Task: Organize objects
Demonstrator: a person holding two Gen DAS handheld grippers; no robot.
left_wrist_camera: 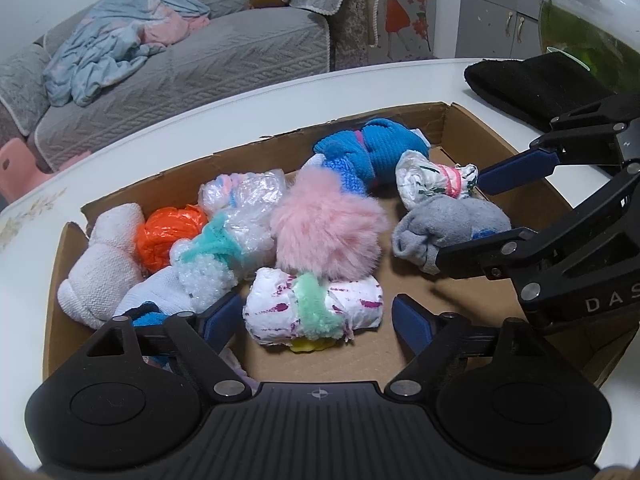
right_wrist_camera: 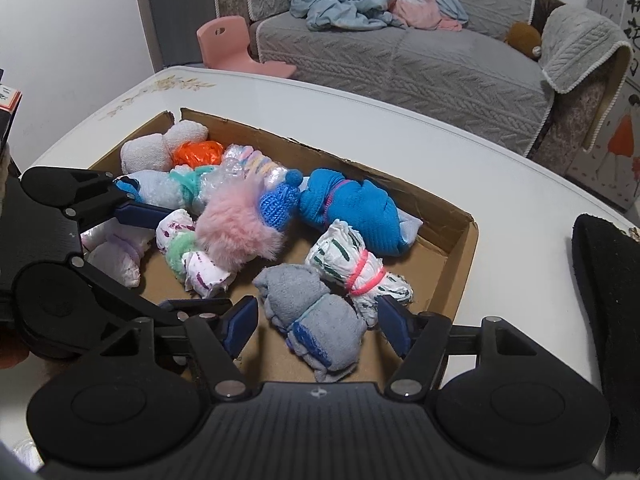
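Nearest, the left tool [left_wrist_camera: 316,314] stands open around a white bundle with a green band [left_wrist_camera: 316,310], pads clear of it. The right tool [right_wrist_camera: 316,320] gapes about a gray sock roll [right_wrist_camera: 316,316], not gripping. Both bundles lie in the cardboard box [left_wrist_camera: 256,156] on the white table [left_wrist_camera: 360,80]; beyond stands a gray sofa [left_wrist_camera: 200,60].

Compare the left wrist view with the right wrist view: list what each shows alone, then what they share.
Left wrist only: a glass bowl with greenery and grey cabinets behind the table.
Right wrist only: a pink chair beside the sofa.
Both: the cardboard box of bundles, the pink fluffy ball, the grey sock bundle, the grey sofa, and both tools open.
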